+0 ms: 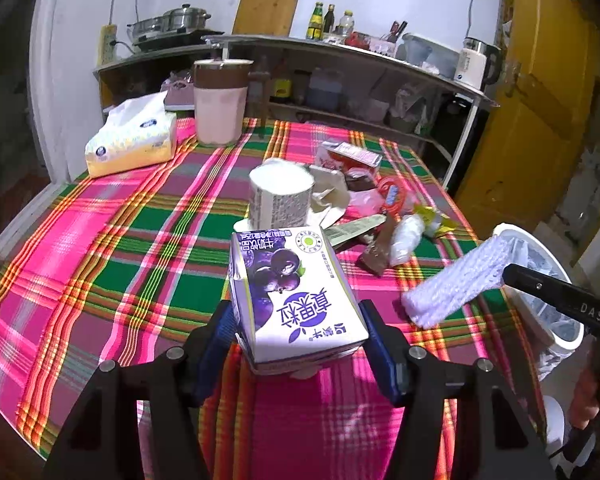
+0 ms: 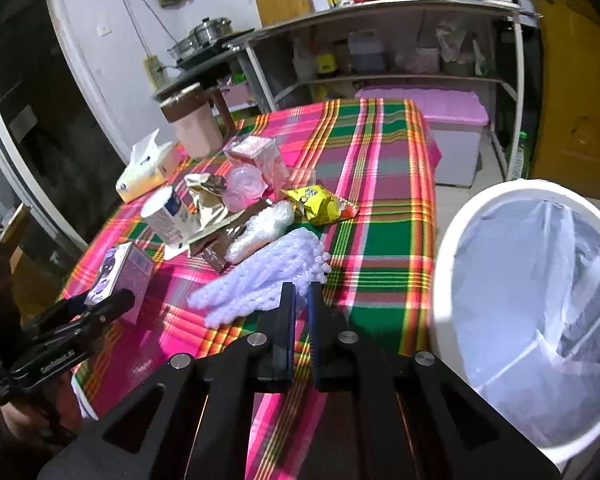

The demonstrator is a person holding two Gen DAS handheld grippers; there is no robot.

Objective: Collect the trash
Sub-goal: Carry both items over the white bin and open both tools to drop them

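While both hands lift trash off a tabletop [image 1: 100, 216] draped in pink and green plaid, each grip carries its own risk. At the left, the left tongs [image 1: 300, 328] stand wide, clamped on a purple blueberry milk carton [image 1: 296, 292], their blue pads pressing its two side walls near the near edge of the tabletop. That carton is smooth and probably light and hollow, so I judge it could twist or slide out if the squeeze slackens, or crumple if it tightens; any liquid left inside might spill on the cloth. Just behind it, toward the middle, stands a white paper cup [image 1: 281, 196] beside a heap of wrappers [image 1: 360, 200], close enough that a swing of the carton could knock the cup over. Farther right, the right tongs [image 2: 300, 292] are shut together, pinching one end of a white foam fruit net [image 2: 260, 288]; the rest of it hangs out loose near the right edge of the tabletop. The net is soft and springy, so it may pull free of such a narrow pinch, or its trailing end may drag over the yellow snack bag [image 2: 320, 204] nearby. Off the right edge waits a white bin [image 2: 444, 264] lined with a clear bag; a drop released too early would land on the floor beside it
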